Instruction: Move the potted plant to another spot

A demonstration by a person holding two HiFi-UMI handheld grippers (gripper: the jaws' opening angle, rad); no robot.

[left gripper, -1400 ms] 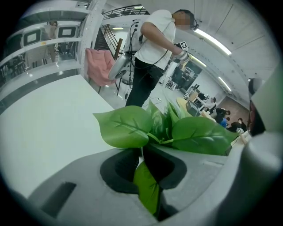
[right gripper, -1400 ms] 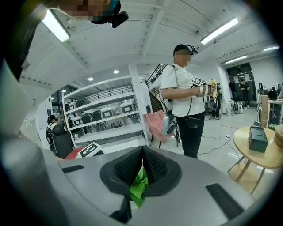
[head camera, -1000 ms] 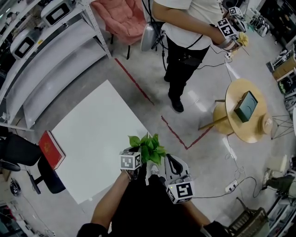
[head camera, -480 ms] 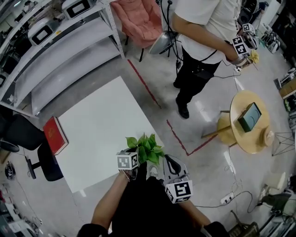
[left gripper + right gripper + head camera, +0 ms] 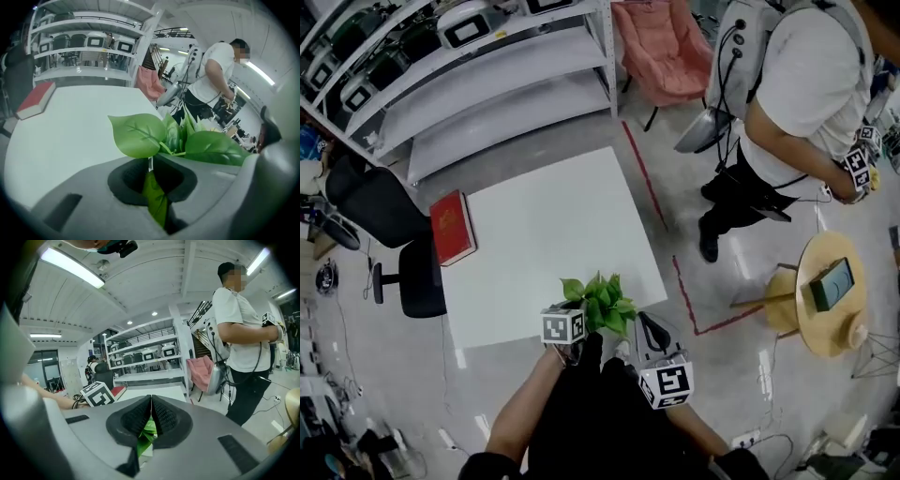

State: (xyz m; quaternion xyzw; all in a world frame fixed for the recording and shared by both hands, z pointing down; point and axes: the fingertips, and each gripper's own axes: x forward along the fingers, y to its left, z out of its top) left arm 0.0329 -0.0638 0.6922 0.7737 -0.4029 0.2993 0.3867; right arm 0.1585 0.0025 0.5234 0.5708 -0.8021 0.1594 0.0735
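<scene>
The potted plant (image 5: 600, 300) shows as a bunch of broad green leaves (image 5: 140, 133), carried in the air above the near edge of the white table (image 5: 544, 225). Its pot is hidden under the leaves and grippers. My left gripper (image 5: 584, 332) is shut on it from the left, with a thin white edge and a leaf pinched between the pads (image 5: 149, 165). My right gripper (image 5: 626, 345) is shut on it from the right; a thin white edge sits between its pads (image 5: 151, 411) with leaves below.
A red book (image 5: 452, 227) lies at the table's left edge, beside a black chair (image 5: 412, 272). Metal shelves (image 5: 487, 84) stand behind the table. Another person (image 5: 787, 122) stands at the right, near a round wooden table (image 5: 825, 323). Red tape (image 5: 675, 272) marks the floor.
Both grippers have carried the plant toward the white table, which now lies more squarely ahead. The other person and the round table have slid to the right of the view.
</scene>
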